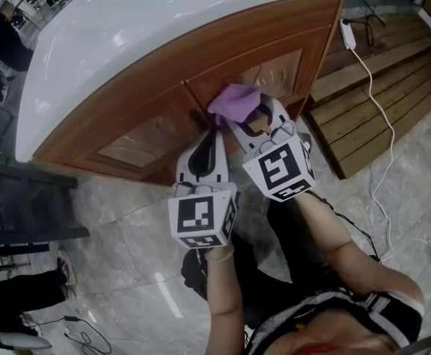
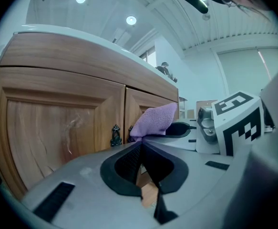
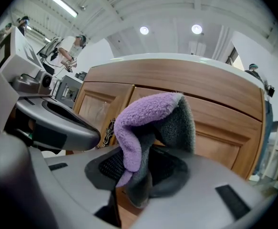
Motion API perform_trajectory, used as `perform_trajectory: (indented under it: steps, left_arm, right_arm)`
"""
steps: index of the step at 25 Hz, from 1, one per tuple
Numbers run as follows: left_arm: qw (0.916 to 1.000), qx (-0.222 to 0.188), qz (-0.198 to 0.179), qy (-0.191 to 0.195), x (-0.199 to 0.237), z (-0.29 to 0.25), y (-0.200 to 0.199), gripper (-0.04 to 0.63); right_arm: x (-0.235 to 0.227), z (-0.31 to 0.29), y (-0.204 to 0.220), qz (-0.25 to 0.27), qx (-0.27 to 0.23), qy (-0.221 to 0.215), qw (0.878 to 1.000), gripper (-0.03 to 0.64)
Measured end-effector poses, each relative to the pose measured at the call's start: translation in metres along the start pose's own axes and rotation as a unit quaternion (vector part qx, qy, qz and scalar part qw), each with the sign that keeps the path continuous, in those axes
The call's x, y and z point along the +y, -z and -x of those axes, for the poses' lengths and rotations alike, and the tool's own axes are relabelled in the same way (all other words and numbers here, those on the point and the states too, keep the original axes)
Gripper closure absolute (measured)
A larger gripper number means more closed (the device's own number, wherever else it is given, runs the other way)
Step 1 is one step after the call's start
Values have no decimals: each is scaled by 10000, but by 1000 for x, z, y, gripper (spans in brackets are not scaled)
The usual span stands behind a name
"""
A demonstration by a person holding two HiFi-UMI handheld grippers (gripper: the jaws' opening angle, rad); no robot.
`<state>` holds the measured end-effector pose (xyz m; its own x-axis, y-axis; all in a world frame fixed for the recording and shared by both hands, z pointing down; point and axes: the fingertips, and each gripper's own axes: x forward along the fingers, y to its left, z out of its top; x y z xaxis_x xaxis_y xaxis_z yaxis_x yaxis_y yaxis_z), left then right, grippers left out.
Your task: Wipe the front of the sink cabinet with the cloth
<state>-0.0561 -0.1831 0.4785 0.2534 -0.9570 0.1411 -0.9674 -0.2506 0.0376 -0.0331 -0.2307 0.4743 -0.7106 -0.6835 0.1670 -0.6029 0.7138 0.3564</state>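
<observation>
Right tongs [image 1: 248, 117] clamped on the purple cloth [image 1: 235, 100]; the right gripper view shows a fold pinched between the pads, the rest bunched up and forward past the tips, purple outside, grey inside.

Left tongs [image 1: 214, 135] closed tip to tip, nothing between them; they sit just beside the right tongs, on their left.

Cabinet front [image 1: 148, 135] lies straight ahead of both tongs, under the white sink top [image 1: 163, 21]; two wooden doors meet at a centre seam, with the small dark handles [image 2: 115, 135] just either side of it.

Key relation: the cloth stands between the right tongs and the wood, at the upper inner corner of the right-hand door, close by the seam; from these views I cannot tell whether it is touching the panel or just off it.

Long axis of the front runs left to right across the head view; the right door's panel stretches away to the right of the cloth, the left door's to its left.

Judgement: the right hand is the working one, since it carries the cloth and is nearest the wood; the next move calls for pressing forward, then sweeping sideways along the door; the handles could snag the bunched cloth.
</observation>
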Motion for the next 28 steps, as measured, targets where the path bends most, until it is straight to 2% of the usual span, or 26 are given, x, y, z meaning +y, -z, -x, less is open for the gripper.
perform_trajectory:
  steps: [28]
  left_arm:
    - [9995,116,-70,270,-22,-20,6,595]
  right_arm:
    - [-35,5,23,32,228,251,9994,451]
